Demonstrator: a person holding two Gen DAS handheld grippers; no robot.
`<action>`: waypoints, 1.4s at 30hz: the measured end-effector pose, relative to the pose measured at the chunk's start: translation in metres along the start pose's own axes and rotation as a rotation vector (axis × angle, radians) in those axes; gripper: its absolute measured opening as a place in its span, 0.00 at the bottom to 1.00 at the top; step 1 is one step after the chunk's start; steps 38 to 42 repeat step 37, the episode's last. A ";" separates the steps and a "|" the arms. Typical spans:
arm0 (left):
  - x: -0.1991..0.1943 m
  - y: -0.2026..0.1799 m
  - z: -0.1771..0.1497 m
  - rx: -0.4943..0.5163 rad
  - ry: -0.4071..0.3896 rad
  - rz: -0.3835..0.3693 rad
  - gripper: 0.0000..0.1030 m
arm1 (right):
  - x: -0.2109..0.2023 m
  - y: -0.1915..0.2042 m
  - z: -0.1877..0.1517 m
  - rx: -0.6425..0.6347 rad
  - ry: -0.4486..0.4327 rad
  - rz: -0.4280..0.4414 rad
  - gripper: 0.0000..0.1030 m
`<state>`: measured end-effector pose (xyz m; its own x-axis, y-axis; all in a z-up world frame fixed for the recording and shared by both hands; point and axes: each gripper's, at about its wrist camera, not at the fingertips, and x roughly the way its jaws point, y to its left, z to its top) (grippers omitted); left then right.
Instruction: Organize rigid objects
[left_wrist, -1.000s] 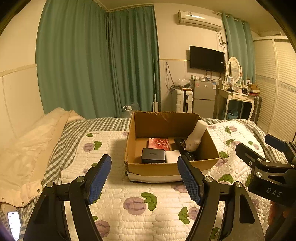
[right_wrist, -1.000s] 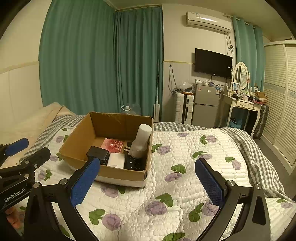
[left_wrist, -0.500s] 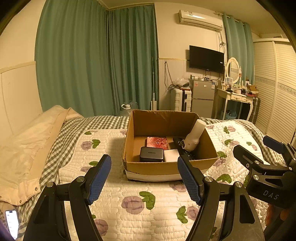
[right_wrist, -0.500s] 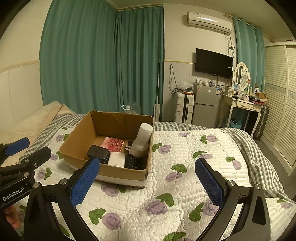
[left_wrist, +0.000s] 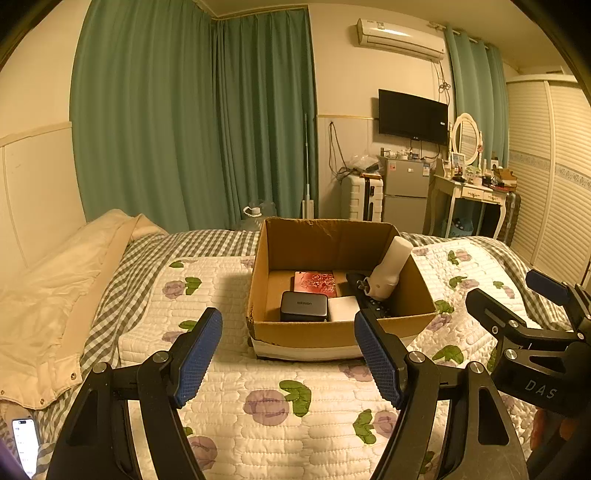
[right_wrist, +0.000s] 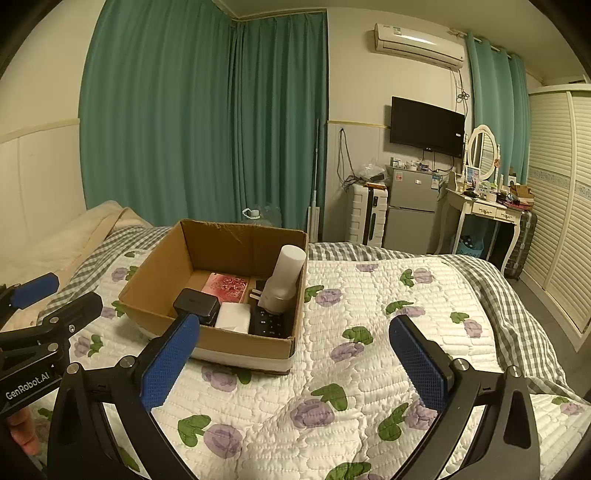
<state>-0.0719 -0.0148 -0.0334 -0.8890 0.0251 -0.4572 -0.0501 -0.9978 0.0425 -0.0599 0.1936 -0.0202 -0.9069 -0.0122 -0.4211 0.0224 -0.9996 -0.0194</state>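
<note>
An open cardboard box sits on the flowered quilt. Inside lie a black charger block, a red patterned case, a small white box, a black remote and a white bottle leaning on the right wall. My left gripper is open and empty, in front of the box. My right gripper is open and empty, to the box's right front; it also shows in the left wrist view.
A cream duvet lies at the bed's left. A phone lies at the bed's near left. Beyond the bed stand a suitcase, a small fridge and a dressing table. Wardrobe doors line the right.
Both grippers have drawn back slightly from the box and risen a little; the box looks a bit farther away. Both stay open and empty.
</note>
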 end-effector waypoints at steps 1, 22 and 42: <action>0.000 0.000 0.000 0.001 0.000 0.001 0.75 | 0.000 0.000 0.000 -0.001 0.000 0.000 1.00; 0.001 0.001 -0.002 0.002 0.006 0.004 0.75 | 0.001 0.000 -0.003 0.001 0.005 -0.001 1.00; 0.002 0.002 -0.003 0.002 0.014 0.010 0.75 | 0.000 -0.002 -0.003 0.001 0.013 -0.003 1.00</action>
